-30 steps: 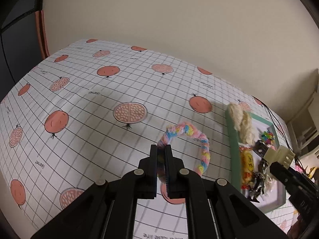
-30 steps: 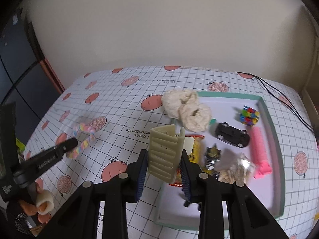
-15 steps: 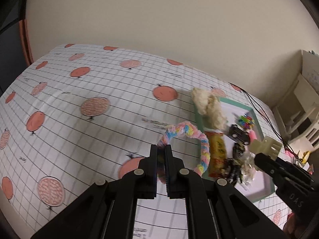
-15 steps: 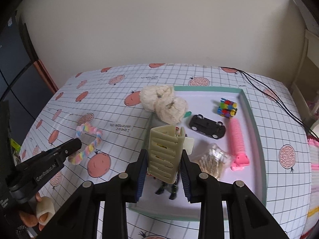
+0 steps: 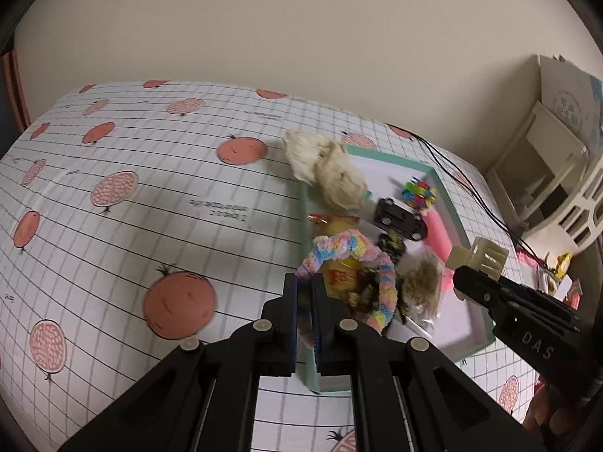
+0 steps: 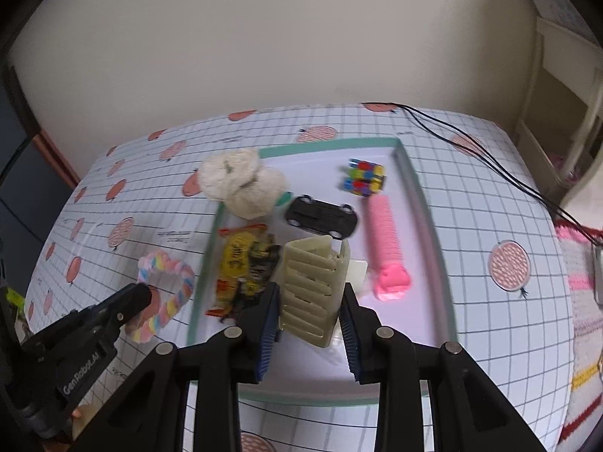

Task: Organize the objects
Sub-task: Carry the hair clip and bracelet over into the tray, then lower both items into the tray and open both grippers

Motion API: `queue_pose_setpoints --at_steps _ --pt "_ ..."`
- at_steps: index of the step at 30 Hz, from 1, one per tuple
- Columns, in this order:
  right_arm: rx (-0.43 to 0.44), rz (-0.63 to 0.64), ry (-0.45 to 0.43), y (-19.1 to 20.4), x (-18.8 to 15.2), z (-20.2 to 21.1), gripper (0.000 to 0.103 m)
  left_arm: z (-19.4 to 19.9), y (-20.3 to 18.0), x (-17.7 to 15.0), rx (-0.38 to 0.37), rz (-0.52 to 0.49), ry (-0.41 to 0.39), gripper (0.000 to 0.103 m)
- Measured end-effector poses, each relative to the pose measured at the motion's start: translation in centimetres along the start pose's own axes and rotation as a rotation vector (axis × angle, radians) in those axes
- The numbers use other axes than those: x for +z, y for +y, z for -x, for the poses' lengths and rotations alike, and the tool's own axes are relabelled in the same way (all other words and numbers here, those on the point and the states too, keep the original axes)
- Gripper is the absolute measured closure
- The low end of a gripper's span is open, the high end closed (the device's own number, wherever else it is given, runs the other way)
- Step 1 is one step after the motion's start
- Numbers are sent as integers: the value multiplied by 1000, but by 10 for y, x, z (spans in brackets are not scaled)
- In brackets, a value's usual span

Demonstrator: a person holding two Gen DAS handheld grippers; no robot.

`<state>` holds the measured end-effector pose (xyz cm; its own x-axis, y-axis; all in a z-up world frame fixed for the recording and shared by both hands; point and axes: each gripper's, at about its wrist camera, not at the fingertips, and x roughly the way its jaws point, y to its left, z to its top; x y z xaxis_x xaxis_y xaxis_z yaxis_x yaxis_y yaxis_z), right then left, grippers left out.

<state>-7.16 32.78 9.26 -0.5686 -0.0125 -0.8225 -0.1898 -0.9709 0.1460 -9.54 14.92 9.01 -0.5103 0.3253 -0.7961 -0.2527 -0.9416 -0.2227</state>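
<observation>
My left gripper (image 5: 305, 290) is shut on a pastel rainbow fuzzy ring (image 5: 354, 248). It holds the ring up just beside the left rim of a green-rimmed white tray (image 5: 392, 157). In the right wrist view the left gripper (image 6: 139, 297) and the ring (image 6: 169, 290) sit left of the tray (image 6: 410, 184). My right gripper (image 6: 309, 301) is shut on a cream hair claw clip (image 6: 312, 286) above the middle of the tray. From the left wrist view the clip (image 5: 478, 258) shows at the tip of the right gripper (image 5: 473, 275).
The tray holds a black toy car (image 6: 320, 216), a pink roller (image 6: 384, 233), a coloured cube (image 6: 365, 180), a yellow snack packet (image 6: 237, 260) and cream fluffy scrunchies (image 6: 241, 180) across its far left corner. Black cables (image 6: 471, 139) cross the tablecloth at the back right.
Both grippers have moved right. The ring has travelled from mid-table to the tray's left rim. The clip has gone from the tray's left edge to over its middle.
</observation>
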Motion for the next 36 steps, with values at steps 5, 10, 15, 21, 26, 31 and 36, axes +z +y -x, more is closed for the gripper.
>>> queue_pose_setpoints --at_steps 5,10,15,21,26,31,36 --pt "-29 -37 15 -17 -3 -2 70 -4 -21 -5 -3 -55 11 97" --pt "-59 -64 39 -29 -7 -8 69 -13 -41 -14 -17 -93 44 97" --pt "-86 -61 68 -34 -11 -15 69 -26 -54 -23 -8 -122 91 97" --pt "-110 -54 107 -37 -16 -24 69 -36 -62 -31 9 -151 129 97" --pt "-113 -65 136 -41 -20 -30 69 -43 -62 -34 27 -165 155 96" --pt "-122 -62 159 -41 -23 -35 69 -48 -62 -36 41 -169 166 95" --pt "-116 -54 176 -40 -26 -38 69 -50 -63 -38 54 -185 172 95"
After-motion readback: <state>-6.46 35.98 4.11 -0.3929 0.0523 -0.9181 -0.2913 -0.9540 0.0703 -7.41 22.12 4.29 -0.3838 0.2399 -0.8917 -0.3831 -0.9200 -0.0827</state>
